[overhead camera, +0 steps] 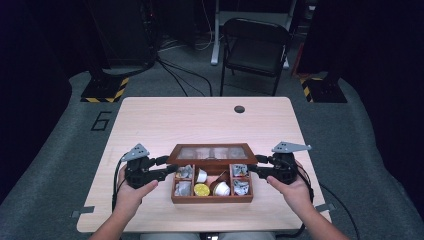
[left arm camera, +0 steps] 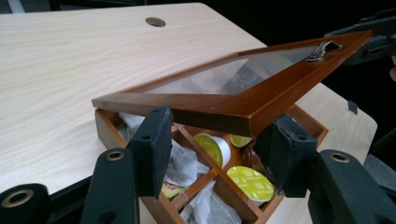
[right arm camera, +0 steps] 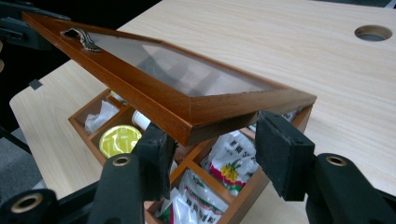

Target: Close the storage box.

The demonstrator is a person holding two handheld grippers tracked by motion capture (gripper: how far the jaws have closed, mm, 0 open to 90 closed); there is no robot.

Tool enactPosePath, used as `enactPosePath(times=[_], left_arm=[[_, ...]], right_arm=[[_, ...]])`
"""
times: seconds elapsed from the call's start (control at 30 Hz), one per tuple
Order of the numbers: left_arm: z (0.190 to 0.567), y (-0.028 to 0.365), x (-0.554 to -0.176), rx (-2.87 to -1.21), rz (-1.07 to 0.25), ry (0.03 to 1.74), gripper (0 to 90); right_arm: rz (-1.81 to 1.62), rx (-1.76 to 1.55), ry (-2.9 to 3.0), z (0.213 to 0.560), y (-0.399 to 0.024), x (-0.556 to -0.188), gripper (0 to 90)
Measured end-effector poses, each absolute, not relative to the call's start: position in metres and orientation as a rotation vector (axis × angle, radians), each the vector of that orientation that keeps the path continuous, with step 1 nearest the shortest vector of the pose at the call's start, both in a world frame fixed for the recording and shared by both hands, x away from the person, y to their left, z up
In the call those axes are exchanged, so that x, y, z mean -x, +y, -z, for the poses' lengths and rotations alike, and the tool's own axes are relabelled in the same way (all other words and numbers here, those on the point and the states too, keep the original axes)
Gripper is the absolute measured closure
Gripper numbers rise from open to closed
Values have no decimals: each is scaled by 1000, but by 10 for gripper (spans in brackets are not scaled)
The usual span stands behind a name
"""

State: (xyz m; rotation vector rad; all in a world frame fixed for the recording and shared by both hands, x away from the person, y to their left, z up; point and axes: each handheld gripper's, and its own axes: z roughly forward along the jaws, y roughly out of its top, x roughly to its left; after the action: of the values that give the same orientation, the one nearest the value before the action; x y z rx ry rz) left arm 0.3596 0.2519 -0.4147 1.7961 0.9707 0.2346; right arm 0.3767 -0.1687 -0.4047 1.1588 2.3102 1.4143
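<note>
So I've got a tool in each hand, one at either short end of the wooden tea box (overhead camera: 212, 198), which sits near my edge of the counter (overhead camera: 200, 120). Its long axis runs left-right in front of me. The glass-paned lid (overhead camera: 212, 152) is partway up, hinged along the far side, front edge raised and tilted back.

My left tool (left arm camera: 215, 149) has its jaws spread wide, straddling the lid's left front corner from below; the pads sit against or just under the frame, I can't tell if they actually bear on it. Right tool (right arm camera: 219, 151) is the same deal on the right corner: jaws wide apart, not clamped on anything.

My guess is the 2 tools at opposite corners are there so the lid goes evenly instead of twisting on its hinges.

Inside: compartments with tea bag sachets (right arm camera: 229, 168) and a few capsules, including a yellow-green topped one (overhead camera: 201, 189). The little metal handle (left arm camera: 322, 50) sits mid front rail.
</note>
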Motion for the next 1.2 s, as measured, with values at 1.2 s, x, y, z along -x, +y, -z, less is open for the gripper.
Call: enactPosePath(times=[1.2], left_arm=[[474, 244, -329, -1927, -227, 982, 457]], right_arm=[[-1286, -1063, 2364, 464, -164, -337, 474]])
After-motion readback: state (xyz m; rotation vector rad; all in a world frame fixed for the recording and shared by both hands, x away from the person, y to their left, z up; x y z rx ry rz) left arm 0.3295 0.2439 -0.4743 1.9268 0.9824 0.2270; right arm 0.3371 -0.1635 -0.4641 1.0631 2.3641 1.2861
